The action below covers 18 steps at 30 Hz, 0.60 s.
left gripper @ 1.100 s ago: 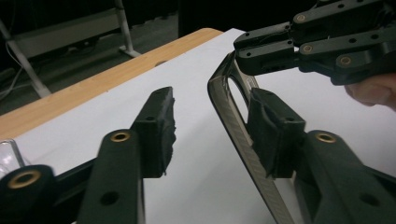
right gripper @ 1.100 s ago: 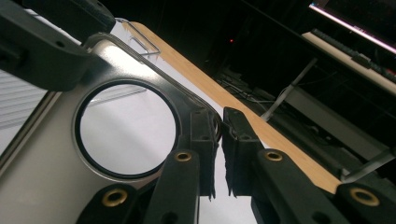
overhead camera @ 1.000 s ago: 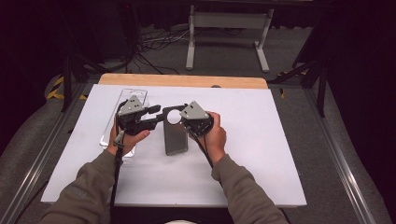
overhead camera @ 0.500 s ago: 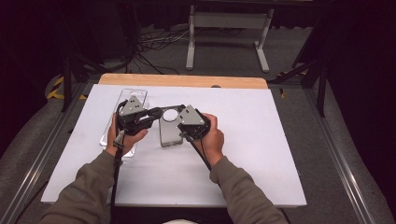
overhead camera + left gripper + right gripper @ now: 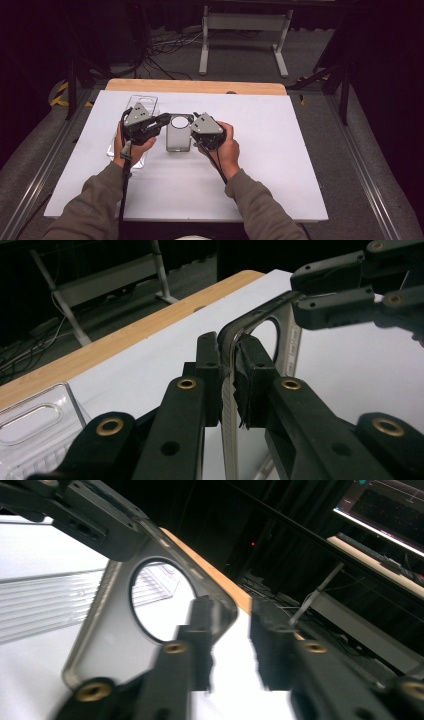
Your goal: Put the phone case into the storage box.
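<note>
Grey translucent phone case w/ a big round cut-out [image 5: 178, 134] sits mid-worktop, between the two hands, far corner lifted a bit. Left hand-held gripper [image 5: 229, 371] is clamped on the case's thin side rim near that top corner, pads pressing both faces of the rim. Right hand-held gripper [image 5: 231, 630] has just been opening; its jaws stand apart, case corner by the left jaw but not pinched, so the case hangs on the left grip alone. Main risk: the rim is thin and flexy, so any twist or pull from the left hand could make it bend and pop out of the pads, dropping the case back onto the white worktop [image 5: 280, 150]. Second risk: right jaws re-closing while blurred/moving could miss the edge or knock the case sideways. Also, the clear plastic tray [image 5: 131, 131] lies just beside the left hand; a swing that way could shove it.
</note>
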Tool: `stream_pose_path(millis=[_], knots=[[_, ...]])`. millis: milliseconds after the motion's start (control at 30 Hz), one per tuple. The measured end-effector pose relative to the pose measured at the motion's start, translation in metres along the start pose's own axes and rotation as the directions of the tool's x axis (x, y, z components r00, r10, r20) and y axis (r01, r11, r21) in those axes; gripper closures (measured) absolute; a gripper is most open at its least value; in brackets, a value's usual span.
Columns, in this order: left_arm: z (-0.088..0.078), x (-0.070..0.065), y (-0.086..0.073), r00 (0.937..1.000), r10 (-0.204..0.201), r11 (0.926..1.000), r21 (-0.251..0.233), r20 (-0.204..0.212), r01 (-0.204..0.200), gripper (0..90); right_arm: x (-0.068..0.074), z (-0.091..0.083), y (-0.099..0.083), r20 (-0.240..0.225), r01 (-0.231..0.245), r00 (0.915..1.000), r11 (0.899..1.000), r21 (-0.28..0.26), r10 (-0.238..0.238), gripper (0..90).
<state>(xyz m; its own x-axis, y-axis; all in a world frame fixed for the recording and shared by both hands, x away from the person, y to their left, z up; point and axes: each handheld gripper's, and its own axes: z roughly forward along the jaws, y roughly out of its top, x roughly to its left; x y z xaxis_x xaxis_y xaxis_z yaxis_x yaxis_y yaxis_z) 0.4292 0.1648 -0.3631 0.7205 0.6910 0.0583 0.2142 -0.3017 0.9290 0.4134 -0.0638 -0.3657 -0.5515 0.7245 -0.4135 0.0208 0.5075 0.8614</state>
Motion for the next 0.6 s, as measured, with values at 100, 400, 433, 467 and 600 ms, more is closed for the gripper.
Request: stream_pose_path(millis=[100, 400, 433, 467, 600], knots=[[-0.001, 0.001, 0.000, 0.9999, -0.005, 1.0000, -0.005, -0.011, 0.005, 82.3, -0.002, -0.003, -0.002, -0.030, -0.037, 0.9989, 0.999, -0.014, 0.037, 61.7], [0.000, 0.003, -0.002, 0.9991, -0.032, 0.9995, -0.004, -0.030, 0.031, 82.5, -0.011, -0.011, -0.015, -0.077, -0.092, 0.9931, 0.995, -0.036, 0.089, 53.6], [0.000, 0.003, -0.002, 0.9989, -0.035, 0.9994, -0.003, -0.030, 0.035, 82.5, -0.012, -0.011, -0.016, -0.082, -0.096, 0.9923, 0.995, -0.035, 0.093, 52.9], [-0.001, 0.002, -0.001, 0.9988, -0.035, 0.9994, -0.002, -0.034, 0.035, 82.5, -0.013, -0.012, -0.018, -0.079, -0.101, 0.9920, 0.994, -0.034, 0.098, 52.3], [-0.001, 0.001, 0.000, 0.9986, -0.035, 0.9994, 0.005, -0.040, 0.035, 82.6, -0.012, -0.013, -0.020, -0.098, -0.102, 0.9902, 0.995, -0.022, 0.100, 49.7]])
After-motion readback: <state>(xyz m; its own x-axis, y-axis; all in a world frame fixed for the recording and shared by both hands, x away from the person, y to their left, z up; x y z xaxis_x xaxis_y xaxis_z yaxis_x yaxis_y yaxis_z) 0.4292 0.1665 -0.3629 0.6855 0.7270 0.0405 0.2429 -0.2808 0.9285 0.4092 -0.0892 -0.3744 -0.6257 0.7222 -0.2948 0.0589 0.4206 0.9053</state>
